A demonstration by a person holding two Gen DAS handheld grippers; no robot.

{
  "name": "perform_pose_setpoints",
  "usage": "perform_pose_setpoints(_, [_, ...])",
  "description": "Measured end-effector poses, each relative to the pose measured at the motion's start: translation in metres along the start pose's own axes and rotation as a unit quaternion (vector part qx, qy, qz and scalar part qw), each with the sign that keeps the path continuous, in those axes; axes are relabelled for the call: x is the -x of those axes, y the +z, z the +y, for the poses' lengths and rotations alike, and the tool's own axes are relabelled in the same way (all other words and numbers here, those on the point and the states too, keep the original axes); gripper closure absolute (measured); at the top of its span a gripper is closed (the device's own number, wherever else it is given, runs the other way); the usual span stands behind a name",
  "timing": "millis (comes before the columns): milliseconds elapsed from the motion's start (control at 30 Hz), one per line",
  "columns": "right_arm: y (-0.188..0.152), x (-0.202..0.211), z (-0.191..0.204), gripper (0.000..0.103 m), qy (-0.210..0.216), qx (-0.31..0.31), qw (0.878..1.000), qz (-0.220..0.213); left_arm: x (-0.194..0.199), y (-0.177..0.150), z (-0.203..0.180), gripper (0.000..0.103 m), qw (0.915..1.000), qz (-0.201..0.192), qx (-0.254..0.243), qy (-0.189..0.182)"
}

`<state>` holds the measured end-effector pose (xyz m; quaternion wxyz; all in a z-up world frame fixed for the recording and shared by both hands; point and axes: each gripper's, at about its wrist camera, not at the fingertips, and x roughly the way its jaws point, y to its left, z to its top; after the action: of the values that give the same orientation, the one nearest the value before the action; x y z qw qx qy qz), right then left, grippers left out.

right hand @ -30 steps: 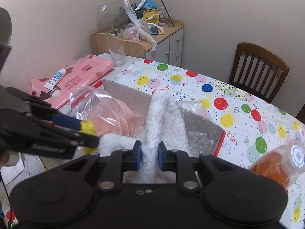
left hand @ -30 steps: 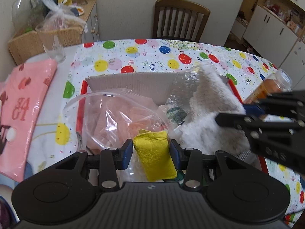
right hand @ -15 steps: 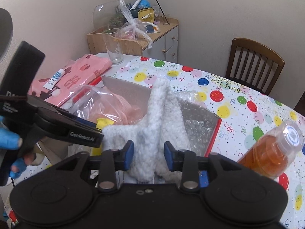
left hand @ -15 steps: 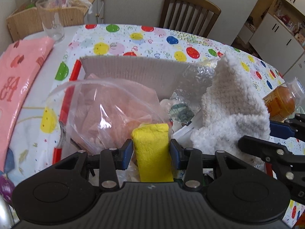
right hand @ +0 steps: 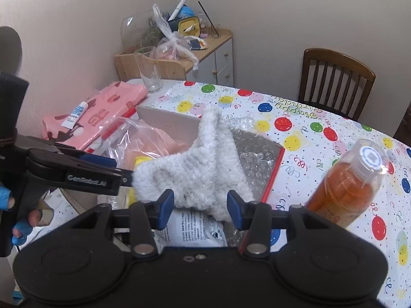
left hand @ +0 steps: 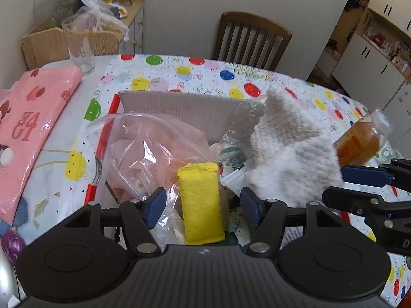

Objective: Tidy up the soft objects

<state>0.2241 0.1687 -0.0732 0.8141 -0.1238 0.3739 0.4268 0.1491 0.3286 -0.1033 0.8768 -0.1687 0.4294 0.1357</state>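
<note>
In the left wrist view, the left gripper (left hand: 203, 205) is seen at lower centre with its jaws spread; they have just been opening. A yellow sponge (left hand: 201, 202) stands upright between the two blue pads (left hand: 155, 206), with a clear gap on each side, so nothing is gripped. The sponge rests at the near edge of a cardboard box (left hand: 177, 107) in the middle of the frame.

In the right wrist view, the right gripper (right hand: 200, 209) is seen at lower centre, its jaws likewise parted and just opened wider. A white fluffy cloth (right hand: 205, 169) is draped over the box just beyond and partly between its pads (right hand: 165, 209); no pressing on it is seen. The cloth's peak points to the upper centre of the frame.

Counted in the box: one sponge, one cloth, one clear bag (left hand: 149, 151) holding pink material at centre left, one sheet of bubble wrap (right hand: 257, 151) right of the cloth, and one printed packet (right hand: 195, 233) under the cloth.

On the balloon-patterned tablecloth (right hand: 295, 128) one orange bottle (right hand: 346, 187) is seen at the right, one pink package (left hand: 28, 123) at the left, and one glass (left hand: 78, 43) at upper left. One chair (right hand: 336, 82) stands behind the table.
</note>
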Motion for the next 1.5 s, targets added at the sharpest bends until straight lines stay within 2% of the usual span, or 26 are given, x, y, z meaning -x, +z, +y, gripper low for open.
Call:
perform_pose_setpoints(100, [-0.002, 0.01, 0.001, 0.057, 0.004, -0.002, 1.0, -0.009, 0.016, -0.006, -0.001, 0.04, 0.9998, -0.018, 0.004, 0.004])
perform_pose_setpoints(267, [-0.007, 0.03, 0.005, 0.052, 0.014, 0.003, 0.999, -0.031, 0.046, -0.016, -0.012, 0.039, 0.9982, -0.056, -0.019, 0.009])
perform_pose_setpoints(367, [-0.008, 0.041, 0.008, 0.049, 0.018, 0.005, 0.999, -0.043, 0.063, -0.02, -0.018, 0.029, 0.997, -0.074, -0.022, 0.002])
perform_pose_setpoints(500, [-0.011, 0.056, 0.01, 0.044, 0.02, 0.008, 0.998, -0.06, 0.083, -0.026, -0.023, 0.029, 0.9951, -0.095, -0.019, -0.016])
perform_pose_setpoints(667, [-0.017, 0.075, 0.014, 0.039, 0.022, 0.015, 0.996, -0.082, 0.107, -0.035, -0.032, 0.029, 0.9916, -0.126, -0.025, -0.016])
perform_pose_setpoints(767, [-0.023, 0.085, 0.015, 0.038, 0.023, 0.015, 0.996, -0.09, 0.117, -0.04, -0.036, 0.029, 0.9909, -0.133, -0.02, -0.016])
perform_pose_setpoints(867, [-0.028, 0.094, 0.013, 0.033, 0.023, 0.008, 0.995, -0.099, 0.128, -0.045, -0.04, 0.028, 0.9891, -0.146, -0.017, -0.009])
perform_pose_setpoints(967, [-0.033, 0.102, 0.012, 0.028, 0.02, 0.005, 0.994, -0.107, 0.138, -0.052, -0.048, 0.02, 0.9871, -0.158, -0.025, -0.002])
perform_pose_setpoints(1133, [-0.04, 0.113, 0.01, 0.021, 0.017, 0.0, 0.992, -0.122, 0.148, -0.058, -0.062, 0.017, 0.9845, -0.17, -0.043, 0.008])
perform_pose_setpoints(1267, [-0.045, 0.125, 0.008, 0.008, 0.014, -0.005, 0.99, -0.139, 0.154, -0.062, -0.069, 0.012, 0.984, -0.172, -0.049, 0.007])
perform_pose_setpoints(1367, [-0.05, 0.133, 0.006, 0.0, 0.009, -0.018, 0.989, -0.147, 0.158, -0.065, -0.073, 0.002, 0.9835, -0.174, -0.05, 0.003])
perform_pose_setpoints(1500, [-0.055, 0.139, 0.005, 0.0, -0.001, -0.025, 0.988, -0.15, 0.158, -0.069, -0.078, 0.001, 0.9841, -0.17, -0.051, 0.01])
